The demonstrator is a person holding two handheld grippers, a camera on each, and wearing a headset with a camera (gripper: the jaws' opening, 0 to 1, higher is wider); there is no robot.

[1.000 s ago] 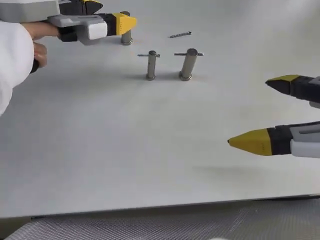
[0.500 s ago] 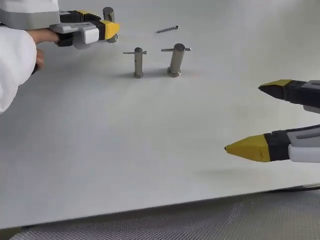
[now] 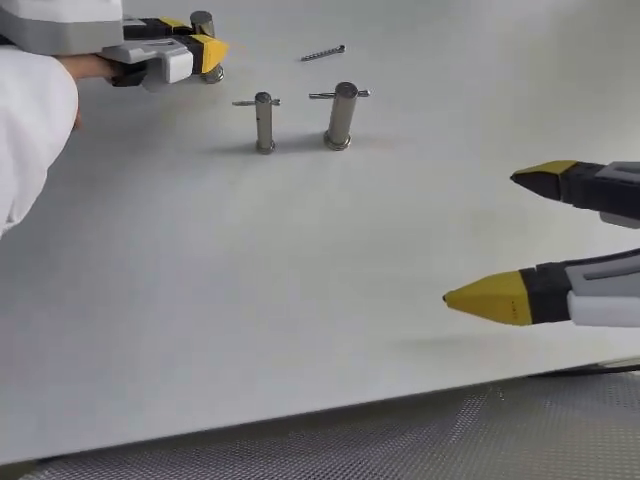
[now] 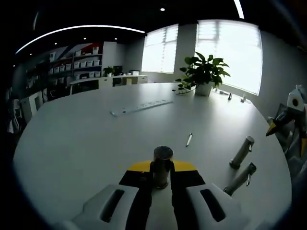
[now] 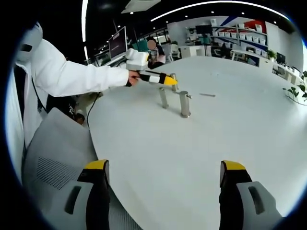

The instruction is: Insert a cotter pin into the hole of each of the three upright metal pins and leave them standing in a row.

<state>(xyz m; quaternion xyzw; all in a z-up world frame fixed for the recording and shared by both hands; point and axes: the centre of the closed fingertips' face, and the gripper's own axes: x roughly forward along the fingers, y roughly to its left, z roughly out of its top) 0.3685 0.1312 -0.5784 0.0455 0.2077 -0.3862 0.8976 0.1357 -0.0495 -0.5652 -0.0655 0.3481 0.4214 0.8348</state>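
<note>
Two upright metal pins (image 3: 263, 122) (image 3: 340, 115) stand side by side at the table's far part, each with a cotter pin through its top. A third metal pin (image 3: 204, 30) stands further back left; my left gripper (image 3: 208, 55) is shut on it, and it shows between the jaws as the held pin (image 4: 162, 165). A loose cotter pin (image 3: 323, 53) lies flat behind the pair, and appears as the cotter pin (image 4: 189, 139). My right gripper (image 3: 482, 238) hangs open over the near right of the table, jaws wide apart, nothing between them.
The white table (image 3: 250, 300) ends at a front edge, with a grey mesh chair seat (image 3: 400, 445) below it. A potted plant (image 4: 204, 74) and a long strip (image 4: 141, 106) lie at the table's far side. A white sleeve (image 3: 30, 130) reaches in at left.
The head camera has shifted, so everything sits further left in the picture. The left gripper stays on the third pin and the right gripper stays open in about the same place.
</note>
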